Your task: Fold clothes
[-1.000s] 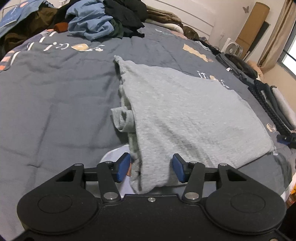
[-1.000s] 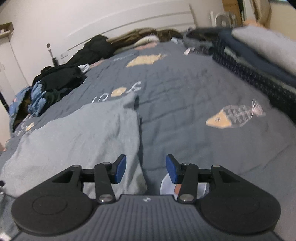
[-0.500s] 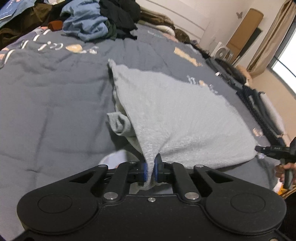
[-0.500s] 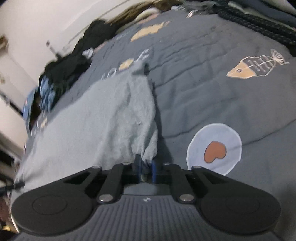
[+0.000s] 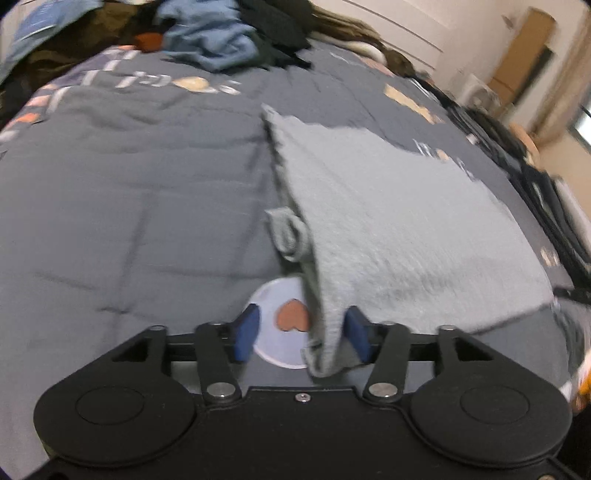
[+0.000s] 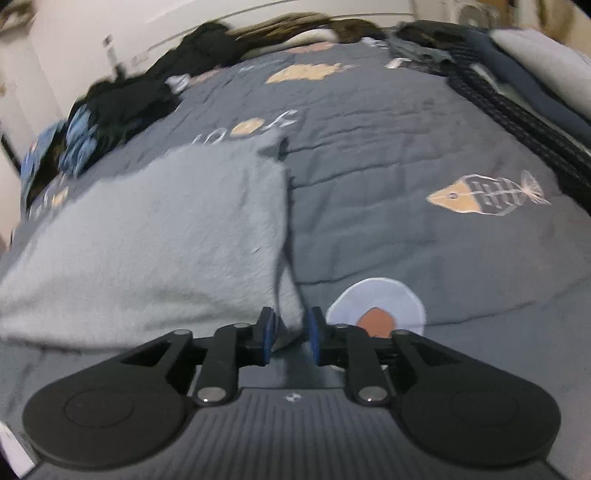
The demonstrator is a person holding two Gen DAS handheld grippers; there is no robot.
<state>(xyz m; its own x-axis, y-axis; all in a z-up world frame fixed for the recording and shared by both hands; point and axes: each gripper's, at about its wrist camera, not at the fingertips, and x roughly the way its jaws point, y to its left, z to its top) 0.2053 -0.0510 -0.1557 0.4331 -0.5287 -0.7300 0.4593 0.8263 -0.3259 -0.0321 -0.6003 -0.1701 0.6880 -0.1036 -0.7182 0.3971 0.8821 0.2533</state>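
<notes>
Grey garment (image 5: 399, 236) is lying folded over on the dark grey quilt (image 5: 122, 206) of the bed, its near edge hanging toward both grippers. Left gripper (image 5: 303, 334) is sitting at the garment's near left corner, jaws having just been opening and now standing wide; the corner is drooping between them, lying against the right-side pad but not pinched. Right gripper (image 6: 289, 334) is sitting at the opposite near corner (image 6: 288, 314), jaws having just been opening too, now narrow with the cloth between the blue pads; whether the pads are pressing it, cannot tell. A rolled cuff (image 5: 288, 232) is sticking out from under the garment's left edge. Loose clothes pile (image 5: 221, 33) is lying at the far end of the bed, folded stack (image 6: 535, 74) along the right side.
</notes>
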